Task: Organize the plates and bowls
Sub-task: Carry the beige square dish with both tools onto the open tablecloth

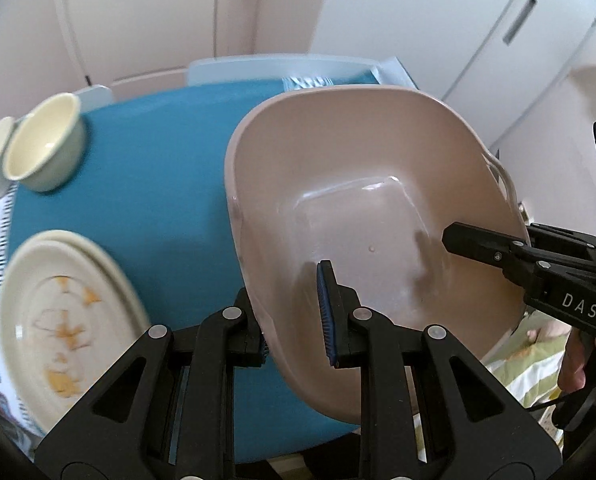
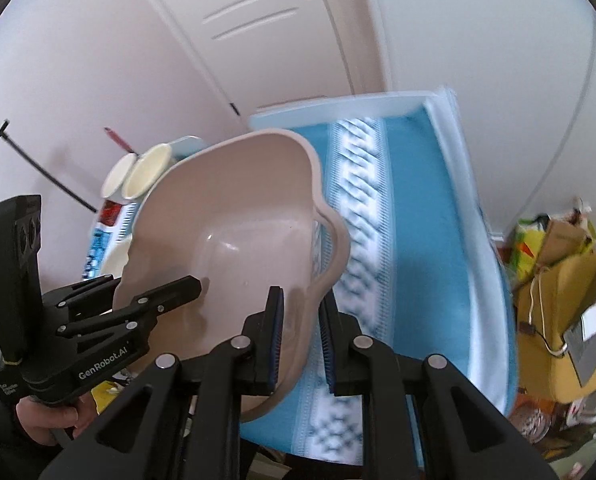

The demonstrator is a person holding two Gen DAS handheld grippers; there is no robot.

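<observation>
A beige plastic basin [image 1: 361,208] hangs tilted over the blue-clothed table [image 1: 146,184], empty inside. My left gripper [image 1: 290,292] is shut on its near rim, one pad inside and one outside the wall. My right gripper [image 1: 497,240] is shut on the opposite rim by the handle. In the right wrist view the right gripper [image 2: 301,300] pinches the basin [image 2: 234,240] wall, and the left gripper [image 2: 150,284] clamps the far side. Two cream bowls [image 1: 46,148] stand at the table's far left, and stacked cream plates [image 1: 66,320] with orange marks lie at the near left.
A white panelled door [image 2: 258,20] and tall white cabinets [image 1: 497,40] stand behind the table. Yellow bags and clutter [image 2: 557,280] sit on the floor to the right. A striped cloth [image 1: 517,380] lies below the basin. A hand [image 2: 50,420] grips the left tool.
</observation>
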